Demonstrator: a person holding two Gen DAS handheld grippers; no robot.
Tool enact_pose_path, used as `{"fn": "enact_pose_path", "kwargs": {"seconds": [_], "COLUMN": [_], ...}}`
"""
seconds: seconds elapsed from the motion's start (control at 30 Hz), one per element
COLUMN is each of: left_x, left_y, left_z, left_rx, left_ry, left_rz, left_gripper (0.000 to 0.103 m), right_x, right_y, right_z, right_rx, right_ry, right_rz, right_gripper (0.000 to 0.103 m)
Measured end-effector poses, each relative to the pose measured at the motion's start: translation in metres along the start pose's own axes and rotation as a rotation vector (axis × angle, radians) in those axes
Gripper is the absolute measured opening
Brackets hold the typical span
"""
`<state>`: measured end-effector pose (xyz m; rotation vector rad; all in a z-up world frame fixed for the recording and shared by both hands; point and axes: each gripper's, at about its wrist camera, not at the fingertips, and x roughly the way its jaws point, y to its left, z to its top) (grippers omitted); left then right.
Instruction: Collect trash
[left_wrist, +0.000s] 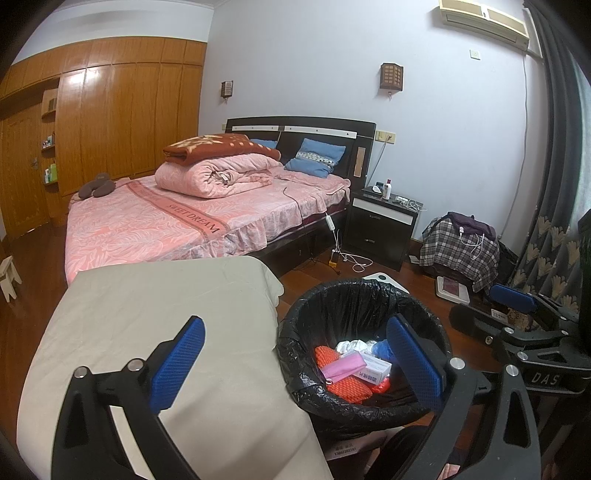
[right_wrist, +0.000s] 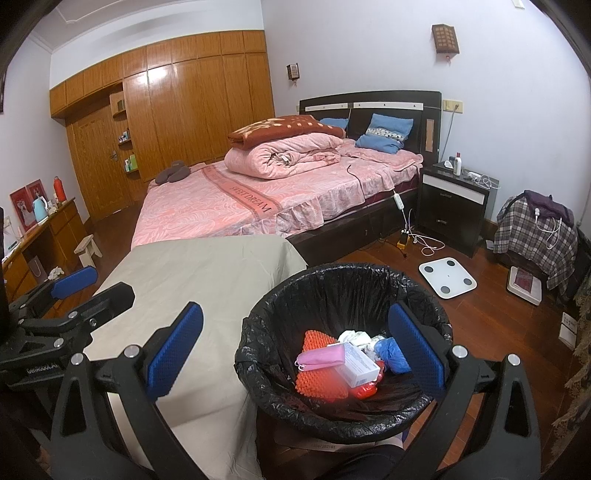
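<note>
Both grippers hang empty with their blue pads spread wide — the left gripper (left_wrist: 295, 365) straddling the edge between the cloth-covered table (left_wrist: 166, 314) and the bin (left_wrist: 364, 406), the right gripper (right_wrist: 295, 354) in much the same pose. The trash lies in the bin already: an orange bumpy piece (right_wrist: 319, 376), a pink face mask (right_wrist: 319, 360), a small white box (right_wrist: 360, 363), a blue crumpled glove or bag (right_wrist: 393, 352), some white tissue (right_wrist: 354, 338) and a red scrap (right_wrist: 365, 389), all resting on the black liner. The cloth shows bare in both views, so the collecting looks close to done, and the step in hand seems to be a last check or pulling back. To do that well, I would lift both grippers straight up and clear of the rim before swinging away — the liner is thin and loosely draped, and a pad catching it could drag the bag off or tip the bin. Then scan the floor around the bin for anything that missed. The table is draped in plain beige fabric, slightly creased, with the bin touching or just beside its corner. Beyond lie a dark wooden floor, a bed (left_wrist: 192, 218) with pink bedding, a dark nightstand (right_wrist: 452, 206), a white bathroom scale (right_wrist: 447, 277) and wooden wardrobes.
</note>
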<state>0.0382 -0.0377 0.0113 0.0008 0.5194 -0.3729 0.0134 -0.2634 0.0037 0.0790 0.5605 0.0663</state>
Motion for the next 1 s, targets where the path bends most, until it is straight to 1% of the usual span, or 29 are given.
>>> {"fn": "enact_pose_path", "kwargs": {"seconds": [1.0], "left_x": [-0.0005], "left_y": [0.0015], "left_z": [0.0011], "left_rx": [-0.001], "left_ry": [0.002], "left_rz": [0.0], "left_gripper": [0.097], "right_x": [0.0012], "right_y": [0.0016], "right_z": [-0.0031], "right_rx": [0.003], "right_ry": [0.005], "right_rz": [0.001], "right_gripper": [0.098]}}
